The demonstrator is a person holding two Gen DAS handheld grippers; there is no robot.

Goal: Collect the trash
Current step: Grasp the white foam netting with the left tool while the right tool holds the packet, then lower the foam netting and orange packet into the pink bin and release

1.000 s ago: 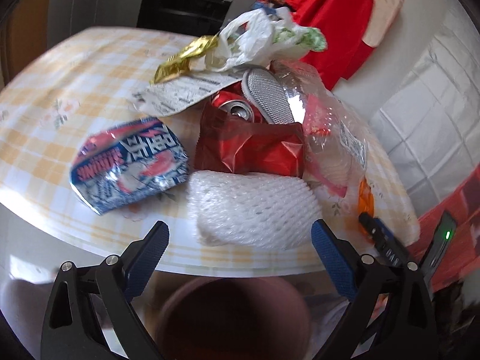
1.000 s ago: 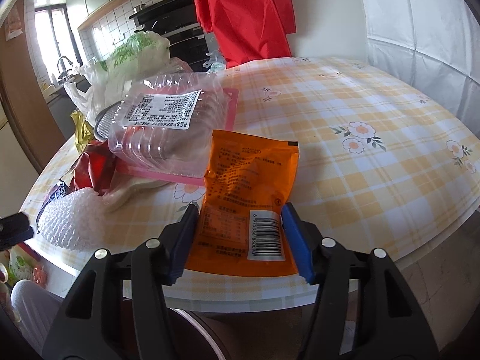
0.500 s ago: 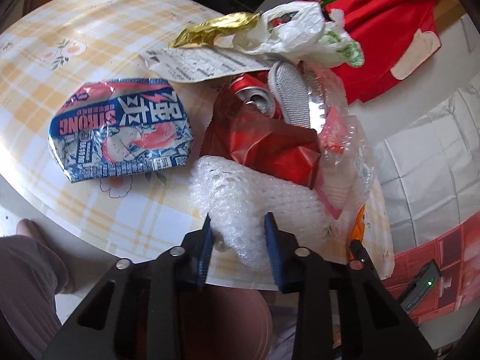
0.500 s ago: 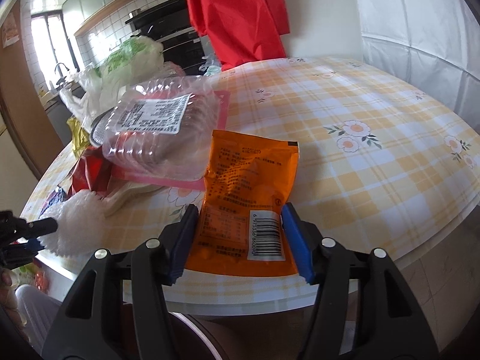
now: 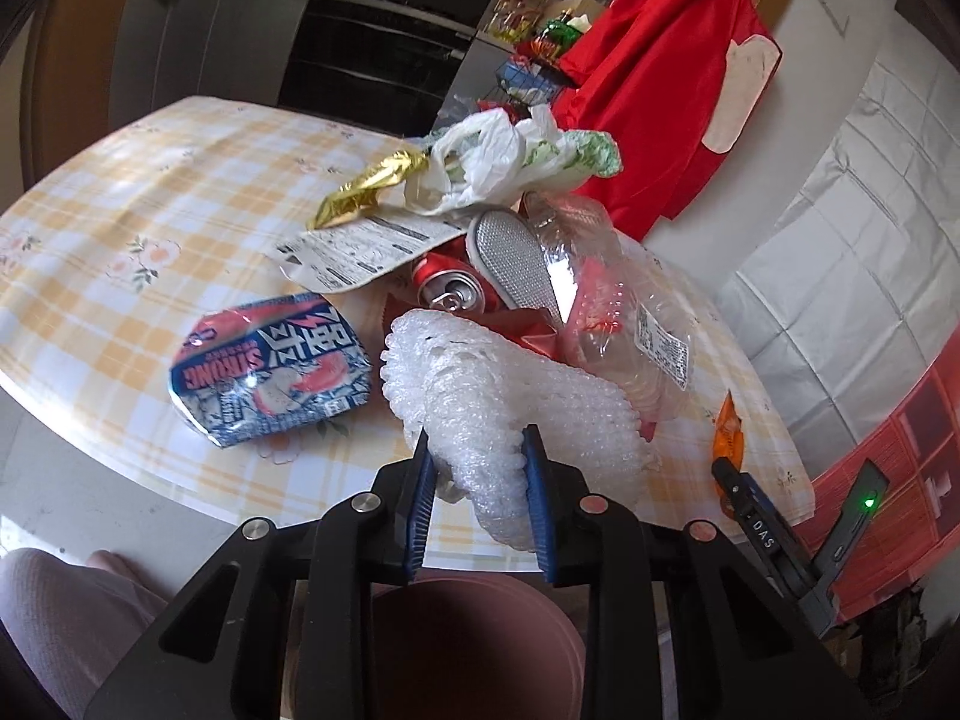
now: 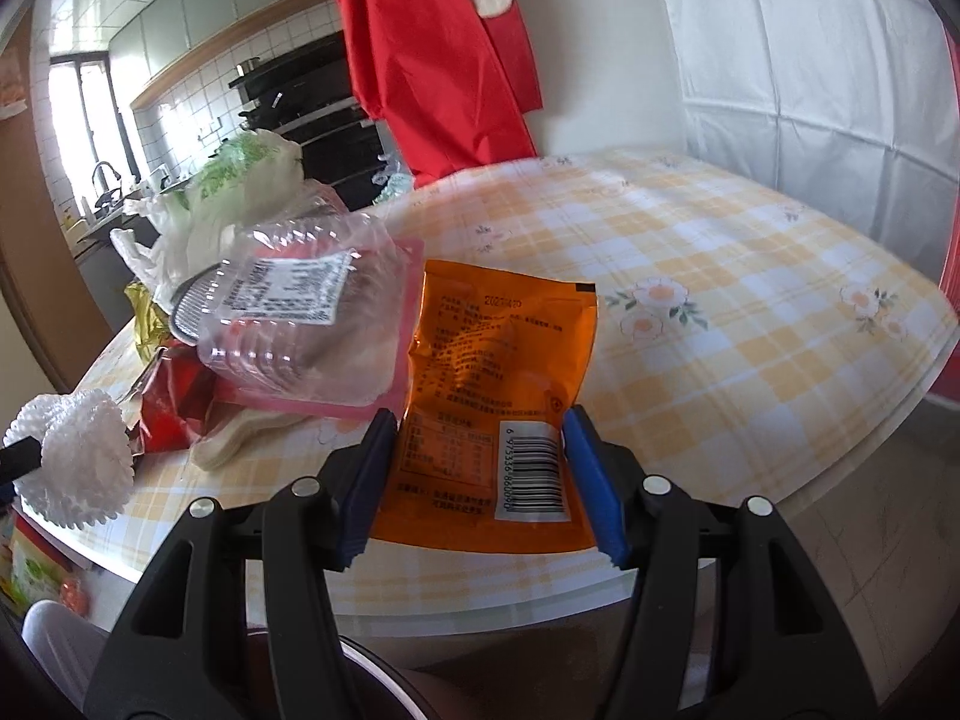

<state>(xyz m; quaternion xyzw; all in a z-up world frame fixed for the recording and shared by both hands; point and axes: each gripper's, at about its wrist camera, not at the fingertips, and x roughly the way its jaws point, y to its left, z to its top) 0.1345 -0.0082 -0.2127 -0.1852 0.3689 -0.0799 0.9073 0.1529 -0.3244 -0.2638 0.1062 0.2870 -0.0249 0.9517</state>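
A white foam net (image 5: 510, 396) is pinched between the blue pads of my left gripper (image 5: 474, 438), which is shut on it and holds it just above the table's near edge. The right wrist view shows the same foam net (image 6: 78, 456) at far left. My right gripper (image 6: 477, 420) is shut on an orange snack packet (image 6: 492, 372), one pad against each side edge, and the packet's far end rests on the table (image 6: 750, 312). A brownish-pink bin (image 5: 474, 648) stands below the table edge under the left gripper.
A heap of trash lies beyond the net: a blue noodle wrapper (image 5: 270, 372), a red can (image 5: 450, 291), a clear plastic box (image 5: 606, 312), printed paper (image 5: 360, 249), a gold wrapper (image 5: 366, 192) and a white bag (image 5: 492, 156). A person's leg (image 5: 60, 618) shows at lower left.
My left gripper went from wide open around the foam net to shut on it and has lifted it off the table. The right gripper keeps its grip and has tilted slightly.
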